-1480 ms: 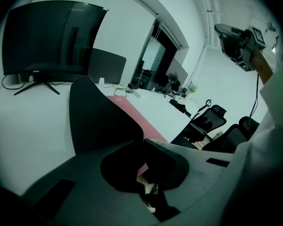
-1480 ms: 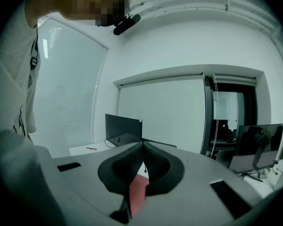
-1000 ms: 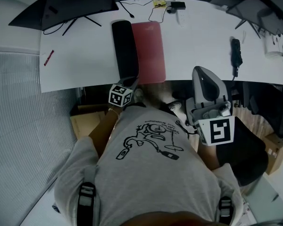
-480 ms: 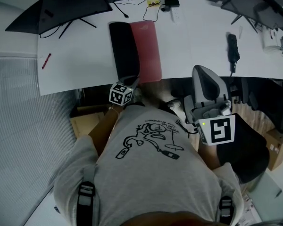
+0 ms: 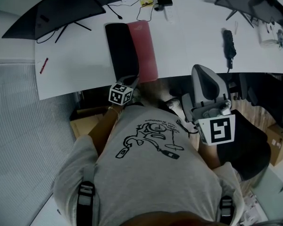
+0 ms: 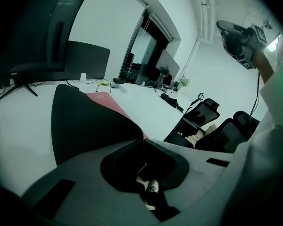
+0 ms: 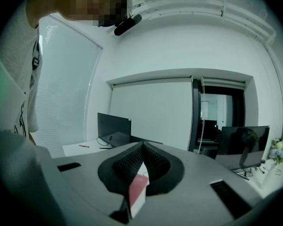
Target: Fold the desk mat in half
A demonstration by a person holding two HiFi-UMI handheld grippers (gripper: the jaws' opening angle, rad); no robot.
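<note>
left tongs (image 6: 142, 136) clamped on the near edge of the desk mat (image 5: 144, 51), which lies on the bench (image 5: 193, 36), black underside turned up beside its red face; right tongs (image 7: 142, 146) pressed together, empty, off the bench. held at one point only, the fold could skew or slip free. no writing can be read.
</note>
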